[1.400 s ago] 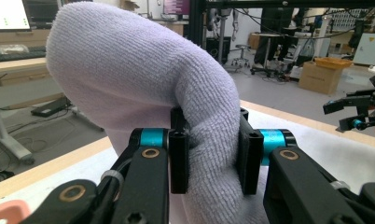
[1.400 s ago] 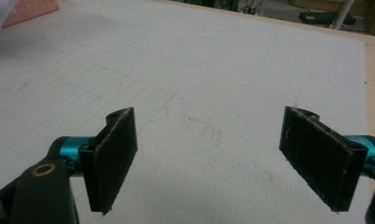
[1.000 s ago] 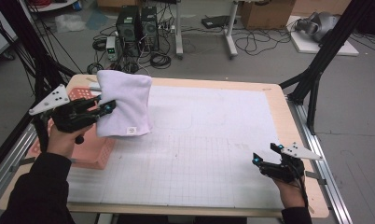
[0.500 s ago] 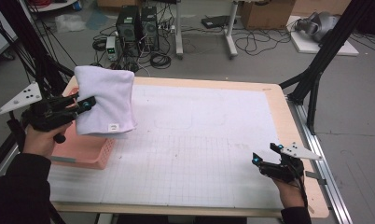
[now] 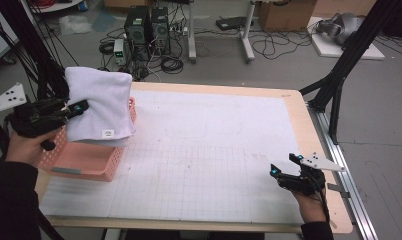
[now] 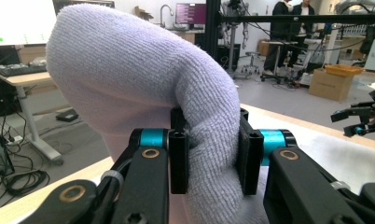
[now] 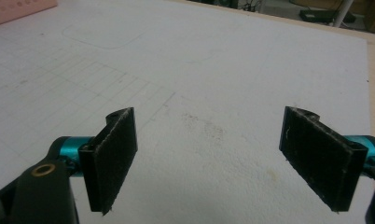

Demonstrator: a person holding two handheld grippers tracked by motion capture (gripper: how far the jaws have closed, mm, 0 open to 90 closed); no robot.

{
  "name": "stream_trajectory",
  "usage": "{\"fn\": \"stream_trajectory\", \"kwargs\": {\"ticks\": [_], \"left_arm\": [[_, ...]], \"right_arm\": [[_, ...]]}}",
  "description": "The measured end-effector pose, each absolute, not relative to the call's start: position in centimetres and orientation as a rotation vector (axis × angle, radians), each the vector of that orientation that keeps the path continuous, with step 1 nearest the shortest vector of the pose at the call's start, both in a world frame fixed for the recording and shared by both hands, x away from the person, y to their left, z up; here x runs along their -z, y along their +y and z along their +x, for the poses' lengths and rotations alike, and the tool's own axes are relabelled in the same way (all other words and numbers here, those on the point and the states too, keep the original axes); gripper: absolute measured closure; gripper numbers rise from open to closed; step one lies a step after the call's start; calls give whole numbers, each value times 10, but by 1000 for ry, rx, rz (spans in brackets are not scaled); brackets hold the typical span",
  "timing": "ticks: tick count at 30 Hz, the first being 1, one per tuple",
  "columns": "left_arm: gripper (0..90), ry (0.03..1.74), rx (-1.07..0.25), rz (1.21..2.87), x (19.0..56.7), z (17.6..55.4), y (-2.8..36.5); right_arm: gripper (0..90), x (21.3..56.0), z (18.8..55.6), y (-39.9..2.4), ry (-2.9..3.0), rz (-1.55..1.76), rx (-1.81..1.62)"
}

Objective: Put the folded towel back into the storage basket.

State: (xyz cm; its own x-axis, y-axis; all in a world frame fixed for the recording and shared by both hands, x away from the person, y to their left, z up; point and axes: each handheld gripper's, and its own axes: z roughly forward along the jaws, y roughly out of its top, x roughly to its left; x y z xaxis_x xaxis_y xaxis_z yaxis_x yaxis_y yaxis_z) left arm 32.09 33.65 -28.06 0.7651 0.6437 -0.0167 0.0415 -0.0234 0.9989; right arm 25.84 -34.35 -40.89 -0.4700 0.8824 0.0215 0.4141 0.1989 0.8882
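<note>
The left gripper [image 6: 209, 161] is black, with two flat upright jaws carried on teal cylinders; brass-ringed pivot holes mark its black linkage arms, and pale bands wrap their lower parts. On top of it, at ten o'clock in the high view, sits a pale grey three-cornered plate dotted with dark spots. The right gripper [image 7: 223, 156] has the same teal cylinders and dark, rough, scuffed pads, with a like plate at four o'clock. Both forearms wear dark sleeves.

Your towel [image 5: 100, 107] hides the pink basket's [image 5: 84, 161] inside; the left gripper's [image 5: 73, 111] jaw tips sit buried in its folds.
</note>
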Motion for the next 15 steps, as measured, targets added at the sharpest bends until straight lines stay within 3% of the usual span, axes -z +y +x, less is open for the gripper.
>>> {"fn": "stream_trajectory", "kwargs": {"ticks": [15], "left_arm": [[716, 627, -530, 1557, 284, 321, 370]], "right_arm": [[180, 410, 258, -342, 1980, 1205, -1216]]}}
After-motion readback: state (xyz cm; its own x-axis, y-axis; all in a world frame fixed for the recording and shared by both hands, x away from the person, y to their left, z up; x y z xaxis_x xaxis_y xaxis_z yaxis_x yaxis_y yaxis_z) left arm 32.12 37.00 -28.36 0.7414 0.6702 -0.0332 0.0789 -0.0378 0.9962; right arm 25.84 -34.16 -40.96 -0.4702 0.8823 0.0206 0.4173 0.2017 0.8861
